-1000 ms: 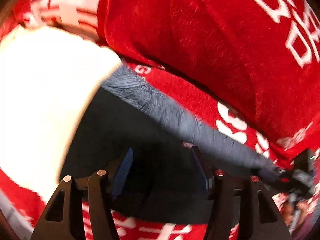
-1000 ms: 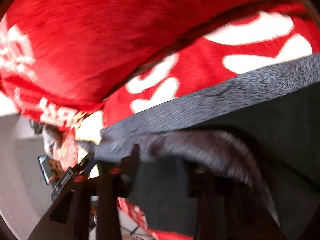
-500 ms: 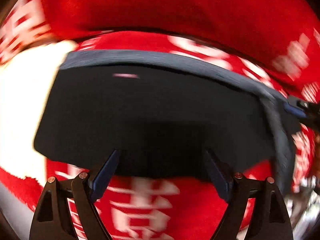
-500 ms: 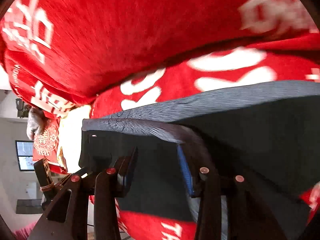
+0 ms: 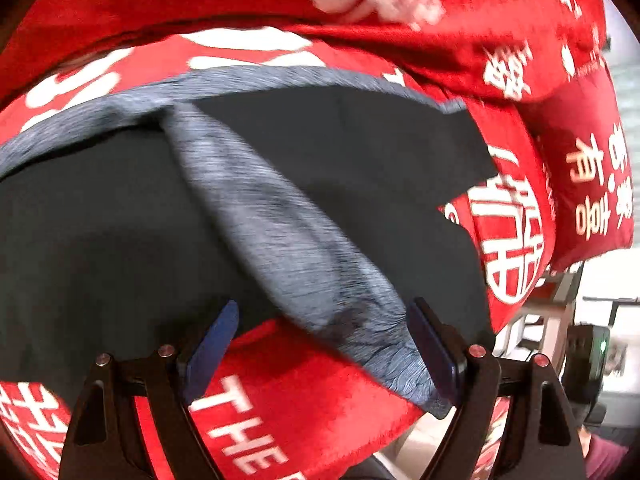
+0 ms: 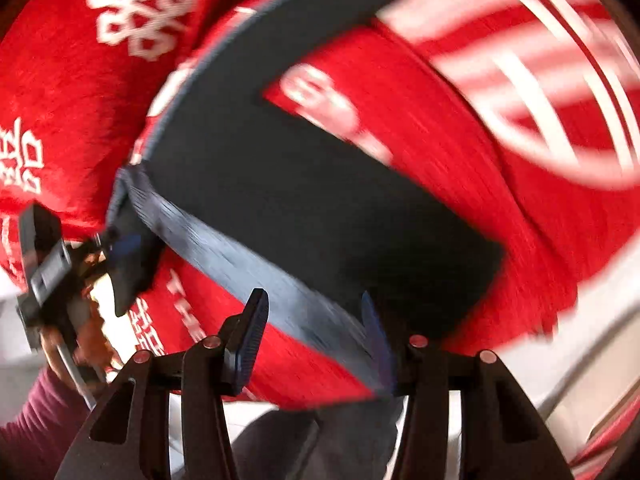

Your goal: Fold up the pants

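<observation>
Dark pants (image 5: 100, 240) with a grey waistband (image 5: 280, 232) lie on a red blanket. My left gripper (image 5: 322, 346) is open wide. The waistband's end drapes between its jaws, next to the right pad (image 5: 432, 348) and far from the left pad. In the right wrist view the pants (image 6: 300, 184) spread away with a leg pointing up. The waistband (image 6: 248, 268) runs down into my right gripper (image 6: 314, 334). Its jaws are opening: the band rests at the right pad (image 6: 376, 340), and red blanket shows beside the left one. The left gripper (image 6: 120, 252) sits at the band's far end.
The red blanket (image 5: 304, 412) with white lettering covers the whole surface, and a red pillow (image 5: 592, 184) lies at the right. A hand in a maroon sleeve (image 6: 36, 432) holds the left gripper. Room furniture (image 5: 584, 352) shows beyond the blanket's edge.
The left jaws spread from a narrow gap to wide. Both views swung sideways along the waistband. The band, stretched across before, now hangs loose between the jaws. The right jaws widened slightly.
</observation>
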